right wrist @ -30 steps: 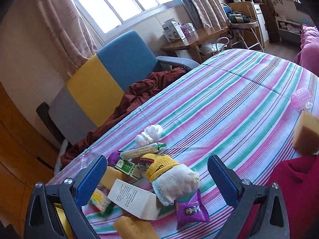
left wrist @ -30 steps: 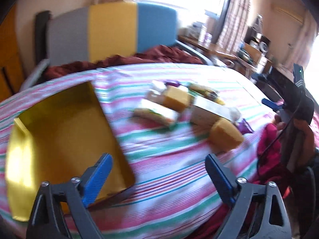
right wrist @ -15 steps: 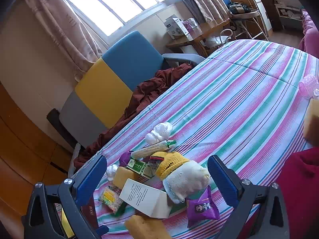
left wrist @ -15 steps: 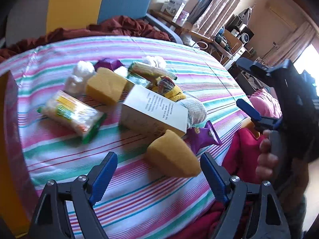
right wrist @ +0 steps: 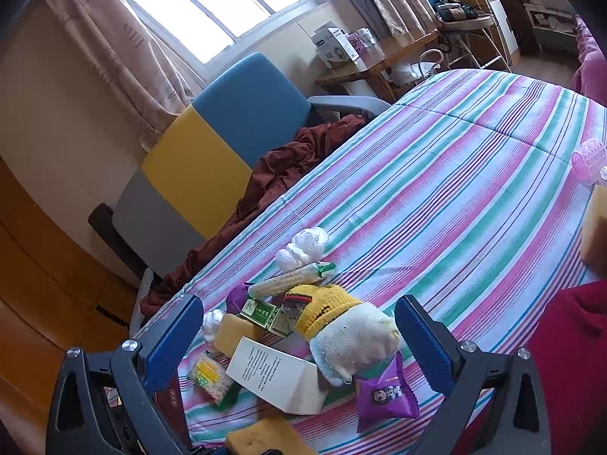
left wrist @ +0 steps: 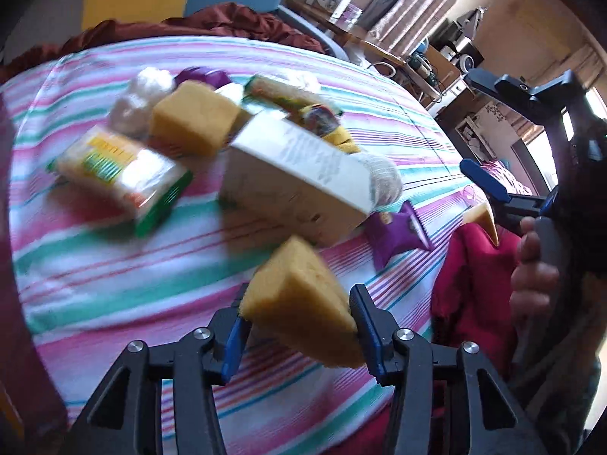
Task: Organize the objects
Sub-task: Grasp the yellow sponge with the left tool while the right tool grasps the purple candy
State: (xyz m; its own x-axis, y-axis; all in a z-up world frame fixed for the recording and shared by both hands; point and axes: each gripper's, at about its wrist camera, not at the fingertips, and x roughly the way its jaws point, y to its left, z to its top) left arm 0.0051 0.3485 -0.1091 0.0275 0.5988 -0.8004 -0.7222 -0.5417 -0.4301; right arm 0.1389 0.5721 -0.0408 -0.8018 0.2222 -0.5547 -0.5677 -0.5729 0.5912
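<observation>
Your landmark is the white box (left wrist: 299, 185) printed with grey text, lying on the bedcover (right wrist: 474, 189) striped pink, teal, white and purple. Just in front of it you have a yellow sponge (left wrist: 303, 303) between blue pads (left wrist: 366, 326). Beside it sits a purple snack packet (right wrist: 387, 394), behind it a yellow-and-cream knit (right wrist: 341, 326), and to its left a yellow-and-green packet (left wrist: 121, 174).

The left gripper (left wrist: 299, 322) clamps a yellow sponge (left wrist: 299, 303) between its blue pads (left wrist: 362, 316), above the striped cloth (left wrist: 114, 276), near a white carton (left wrist: 296, 182).
</observation>
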